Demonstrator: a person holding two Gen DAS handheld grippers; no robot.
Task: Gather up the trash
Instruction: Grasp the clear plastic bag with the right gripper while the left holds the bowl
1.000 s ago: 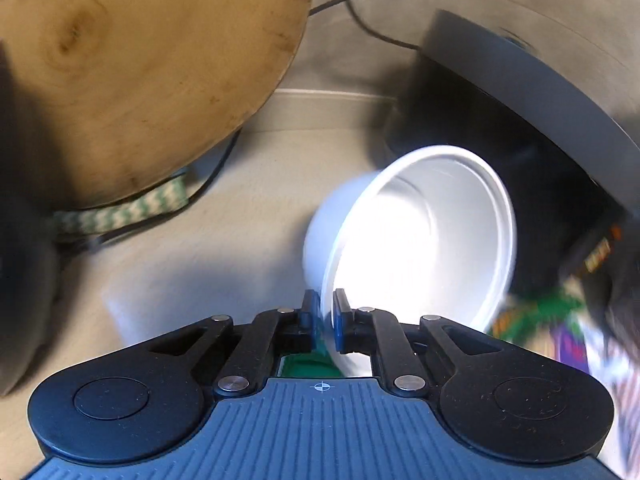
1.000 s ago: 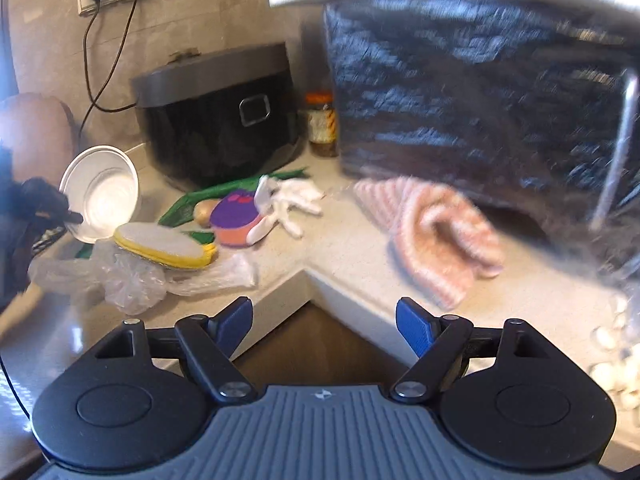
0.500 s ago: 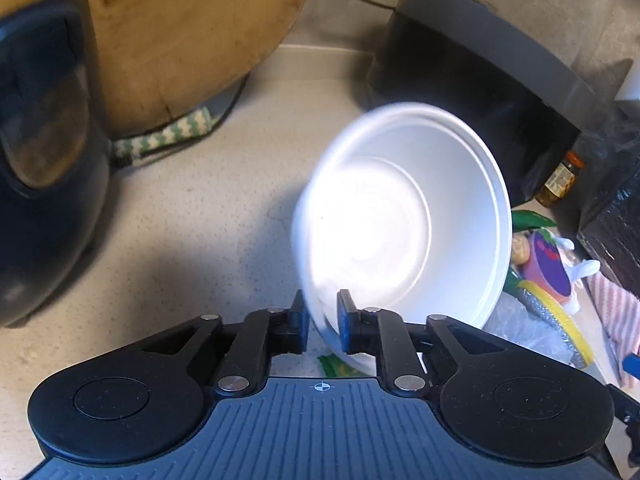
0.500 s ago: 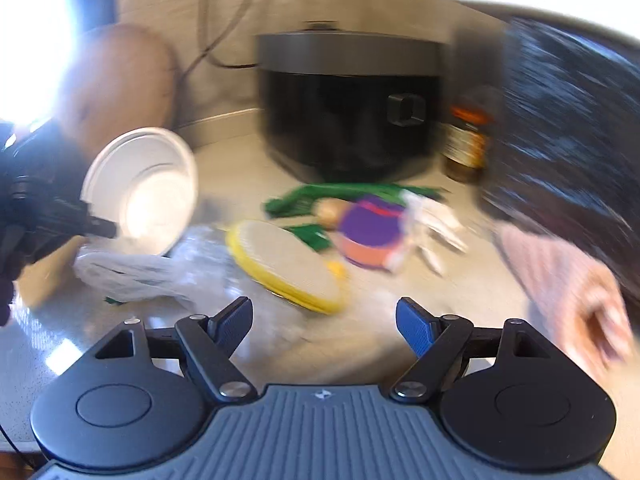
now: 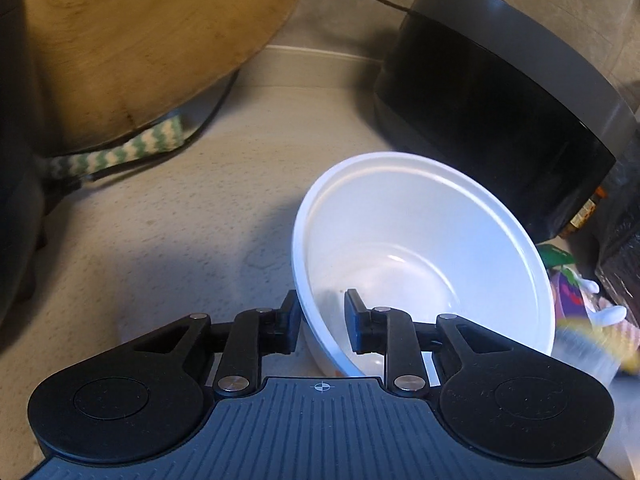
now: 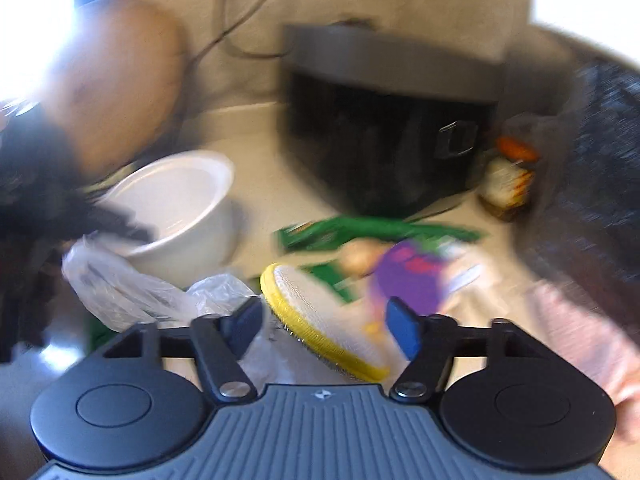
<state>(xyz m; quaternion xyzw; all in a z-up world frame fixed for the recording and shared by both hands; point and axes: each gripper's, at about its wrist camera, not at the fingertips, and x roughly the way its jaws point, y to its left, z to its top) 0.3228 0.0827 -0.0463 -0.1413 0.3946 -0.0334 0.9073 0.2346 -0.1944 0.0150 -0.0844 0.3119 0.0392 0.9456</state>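
Note:
My left gripper (image 5: 322,312) is shut on the rim of a white disposable bowl (image 5: 424,256), which now sits mouth-up and tilted on the counter; the bowl also shows in the right wrist view (image 6: 176,208). My right gripper (image 6: 322,322) is open, its blue fingers on either side of a yellow-rimmed round sponge (image 6: 320,316) lying on clear plastic bags (image 6: 132,292). Green wrappers (image 6: 376,232) and a purple package (image 6: 412,280) lie behind the sponge. The right wrist view is blurred.
A black rice cooker (image 5: 500,92) stands at the back right, also in the right wrist view (image 6: 388,120). A round wooden board (image 5: 140,40) leans at the back left, with a green-and-white cloth (image 5: 120,156) under it. A jar (image 6: 508,184) and pink towel (image 6: 580,340) lie right.
The left gripper lowered the bowl from facing the camera to mouth-up on the counter. The right gripper moved forward, so the yellow sponge now lies between its fingers.

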